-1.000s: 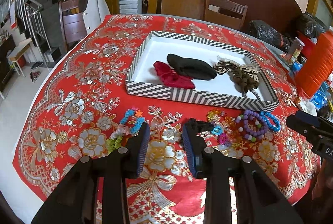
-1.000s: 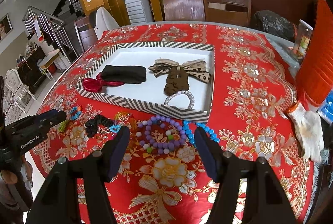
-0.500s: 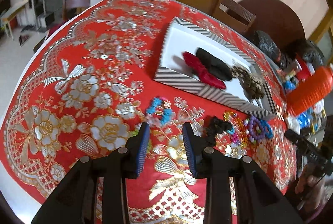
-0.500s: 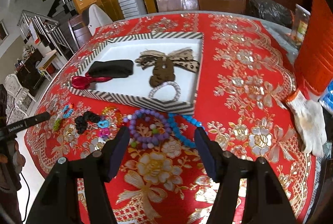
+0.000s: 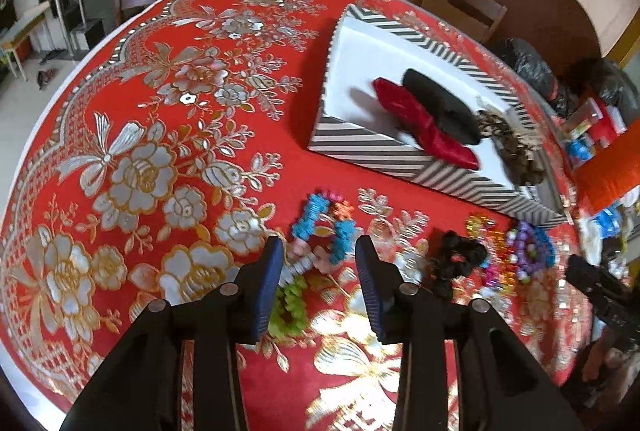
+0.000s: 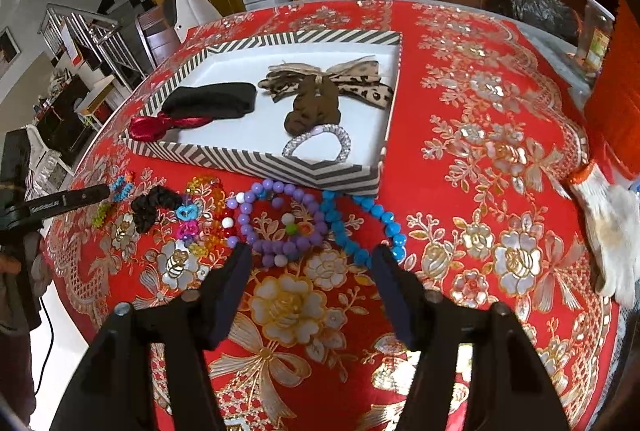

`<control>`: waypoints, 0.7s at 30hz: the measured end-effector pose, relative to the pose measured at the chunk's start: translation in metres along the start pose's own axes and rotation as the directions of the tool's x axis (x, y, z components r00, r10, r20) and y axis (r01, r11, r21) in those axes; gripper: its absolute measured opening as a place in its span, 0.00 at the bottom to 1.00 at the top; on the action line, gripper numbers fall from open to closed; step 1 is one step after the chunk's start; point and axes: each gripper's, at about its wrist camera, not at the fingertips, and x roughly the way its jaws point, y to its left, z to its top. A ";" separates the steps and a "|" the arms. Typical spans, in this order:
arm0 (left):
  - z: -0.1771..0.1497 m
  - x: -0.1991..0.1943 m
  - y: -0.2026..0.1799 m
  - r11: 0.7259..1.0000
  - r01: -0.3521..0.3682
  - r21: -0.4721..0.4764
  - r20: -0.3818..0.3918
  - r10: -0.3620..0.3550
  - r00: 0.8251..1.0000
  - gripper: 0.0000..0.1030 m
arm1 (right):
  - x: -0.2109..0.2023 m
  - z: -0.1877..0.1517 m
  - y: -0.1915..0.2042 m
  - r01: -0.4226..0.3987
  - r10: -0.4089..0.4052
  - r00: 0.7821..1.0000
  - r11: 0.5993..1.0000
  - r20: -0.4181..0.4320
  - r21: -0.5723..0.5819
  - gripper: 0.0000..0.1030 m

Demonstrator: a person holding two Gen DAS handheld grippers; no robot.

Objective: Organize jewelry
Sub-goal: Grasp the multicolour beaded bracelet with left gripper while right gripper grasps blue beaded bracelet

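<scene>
Left gripper [image 5: 318,259] is opening over the flower-bead bracelet [image 5: 320,231], just before the striped tray [image 5: 360,147] — nothing gripped. Right gripper [image 6: 314,257] is closing, empty, above the purple bracelet [image 6: 280,219].

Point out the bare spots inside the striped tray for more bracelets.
In the striped tray, the white floor is bare behind the black band at the far-left corner, and in front between the red bow and silver bracelet. The right side is crowded with the leopard bow and brown scrunchie.

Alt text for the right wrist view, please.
The right hand-held gripper, jaws closing with nothing between them, hangs over a purple bead bracelet and a blue bead bracelet on a red floral tablecloth. Behind them, a striped tray holds hair accessories.
</scene>
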 end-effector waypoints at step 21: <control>0.002 0.015 -0.023 0.996 -0.029 0.085 -0.007 0.030 1.000 0.29 | 0.035 0.009 -0.036 0.116 -0.117 0.993 0.992 -0.023 -0.050 0.08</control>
